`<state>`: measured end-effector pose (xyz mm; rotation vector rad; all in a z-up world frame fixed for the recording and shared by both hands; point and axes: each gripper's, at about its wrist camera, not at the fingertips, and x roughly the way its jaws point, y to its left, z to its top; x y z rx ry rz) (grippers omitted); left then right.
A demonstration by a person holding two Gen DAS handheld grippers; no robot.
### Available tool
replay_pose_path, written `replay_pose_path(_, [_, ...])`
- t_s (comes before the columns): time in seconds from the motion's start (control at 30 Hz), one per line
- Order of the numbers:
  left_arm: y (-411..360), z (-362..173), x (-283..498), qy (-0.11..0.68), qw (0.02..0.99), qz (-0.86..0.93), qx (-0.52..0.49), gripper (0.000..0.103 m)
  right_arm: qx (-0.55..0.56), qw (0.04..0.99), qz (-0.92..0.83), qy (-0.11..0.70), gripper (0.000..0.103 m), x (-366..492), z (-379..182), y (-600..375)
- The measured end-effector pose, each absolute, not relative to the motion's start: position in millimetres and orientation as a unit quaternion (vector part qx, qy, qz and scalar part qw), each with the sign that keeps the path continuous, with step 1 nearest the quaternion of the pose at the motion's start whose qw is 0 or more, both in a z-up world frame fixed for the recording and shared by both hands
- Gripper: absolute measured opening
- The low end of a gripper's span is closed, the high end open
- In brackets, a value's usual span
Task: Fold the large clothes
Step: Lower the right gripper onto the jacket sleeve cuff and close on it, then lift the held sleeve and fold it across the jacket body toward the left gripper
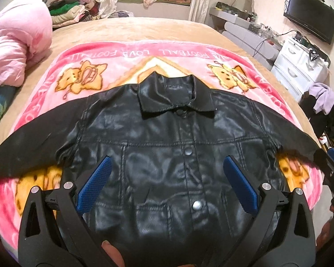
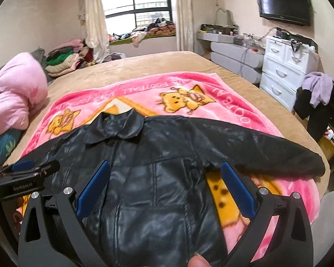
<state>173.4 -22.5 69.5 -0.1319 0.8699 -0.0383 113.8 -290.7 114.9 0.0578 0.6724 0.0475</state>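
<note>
Black leather jacket (image 1: 167,138) on "LOVE FOOTBALL" blanket (image 1: 131,52); both grippers (image 1: 167,178) (image 2: 164,180) spread wide, empty.

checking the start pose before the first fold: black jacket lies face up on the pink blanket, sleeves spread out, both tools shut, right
Not quite: both tools are open, not shut. The left wrist view shows the left tool spread wide above the black jacket; the right wrist view shows the right tool the same. The jacket lies face up on the pink blanket, sleeves spread.

left gripper (image 1: 167,182) | black frame | blue textured fingers (image 1: 95,184) | silver screws
</note>
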Motion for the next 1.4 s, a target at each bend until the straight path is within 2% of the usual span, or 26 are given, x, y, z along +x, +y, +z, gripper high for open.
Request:
replay_pose_path(0.53, [-54,51,227,0.439,0.895,-0.048,-0.054,0.094,0.098,0.940,-0.044,0.325,0.099,188,116,-364])
replay_pose_path(0.97, [-84,11,262,0.454,0.886,-0.092,-0.033,0.094,0.160,0.904,-0.163,0.361,0.099,214,55,-456])
replay_pose_path(1.4, [-112,-31,273,0.483,0.865,-0.137,-0.013,0.094,0.260,0.864,-0.252,0.349,0.099,197,20,-537])
